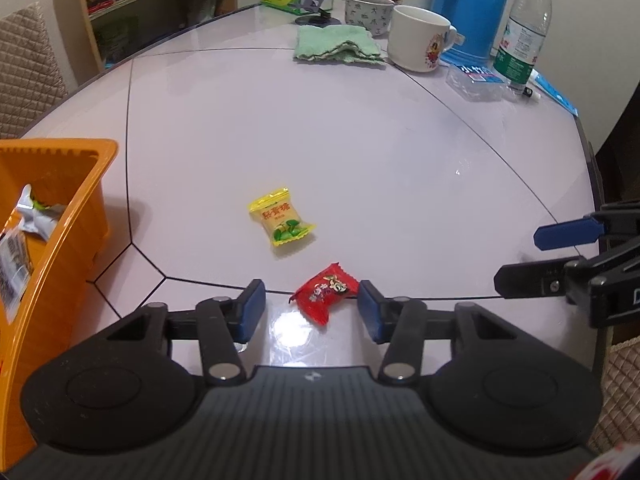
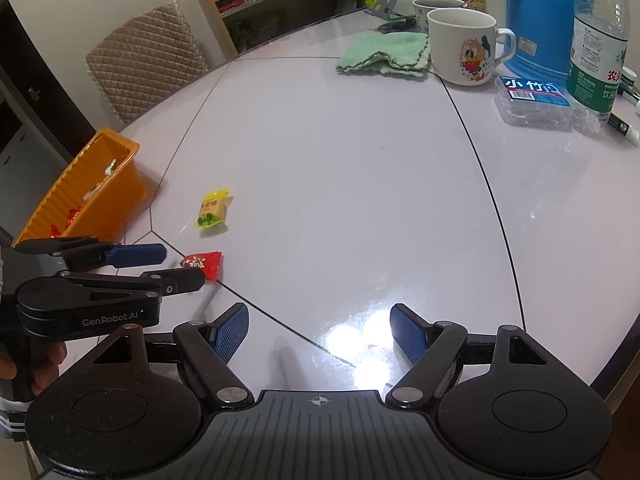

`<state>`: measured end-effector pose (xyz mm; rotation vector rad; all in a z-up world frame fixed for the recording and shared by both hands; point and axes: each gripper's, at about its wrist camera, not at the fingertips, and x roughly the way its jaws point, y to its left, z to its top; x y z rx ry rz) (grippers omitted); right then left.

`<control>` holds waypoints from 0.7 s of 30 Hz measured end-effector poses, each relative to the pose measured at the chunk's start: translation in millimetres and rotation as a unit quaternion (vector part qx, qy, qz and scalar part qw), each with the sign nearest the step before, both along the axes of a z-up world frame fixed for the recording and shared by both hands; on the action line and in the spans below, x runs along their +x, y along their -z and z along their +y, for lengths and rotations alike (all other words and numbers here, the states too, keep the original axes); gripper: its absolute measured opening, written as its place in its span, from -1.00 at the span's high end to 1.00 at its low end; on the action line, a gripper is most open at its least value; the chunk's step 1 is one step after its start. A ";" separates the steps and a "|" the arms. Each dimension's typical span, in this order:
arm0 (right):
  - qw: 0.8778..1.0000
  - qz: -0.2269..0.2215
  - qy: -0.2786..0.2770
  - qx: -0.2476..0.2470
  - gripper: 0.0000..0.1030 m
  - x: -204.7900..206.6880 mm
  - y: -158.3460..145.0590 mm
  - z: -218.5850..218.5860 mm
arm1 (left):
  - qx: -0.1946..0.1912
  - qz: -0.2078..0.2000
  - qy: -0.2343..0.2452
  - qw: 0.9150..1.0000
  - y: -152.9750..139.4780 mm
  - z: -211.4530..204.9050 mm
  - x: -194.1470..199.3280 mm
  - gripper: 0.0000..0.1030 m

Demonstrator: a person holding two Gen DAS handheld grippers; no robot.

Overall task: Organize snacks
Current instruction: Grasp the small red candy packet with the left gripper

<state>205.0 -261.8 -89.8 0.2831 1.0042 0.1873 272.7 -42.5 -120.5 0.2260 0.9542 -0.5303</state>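
The left tool (image 1: 312,310) straddles the red snack packet (image 1: 326,294) near the counter's (image 1: 360,140) front edge, jaws partly open, not gripping. The right tool (image 2: 319,334) stands wide, empty. Risk: closing off-centre pinches only the wrapper's corner, which slips free.

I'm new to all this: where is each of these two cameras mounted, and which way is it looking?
Left wrist view: sits on the left gripper, looking down along its fingers at the red snack packet between its open jaws; the right gripper's fingers poke in at the right.
Right wrist view: sits on the right gripper, looking over bare table; the left gripper and the hand holding it show at the left.
Shared: red packet, yellow snack packet, orange basket, white mug.
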 end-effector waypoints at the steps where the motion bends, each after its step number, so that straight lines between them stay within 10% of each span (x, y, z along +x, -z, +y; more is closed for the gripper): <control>1: 1.000 0.000 0.001 0.000 -0.50 0.5 0.1 -0.5 | 0.002 0.001 0.003 1.000 1.0 -1.0 0.8 0.10; 21: 1.000 0.006 0.004 0.000 -0.50 3.8 2.1 -2.8 | 0.000 0.010 0.004 1.000 5.8 -6.4 4.3 0.65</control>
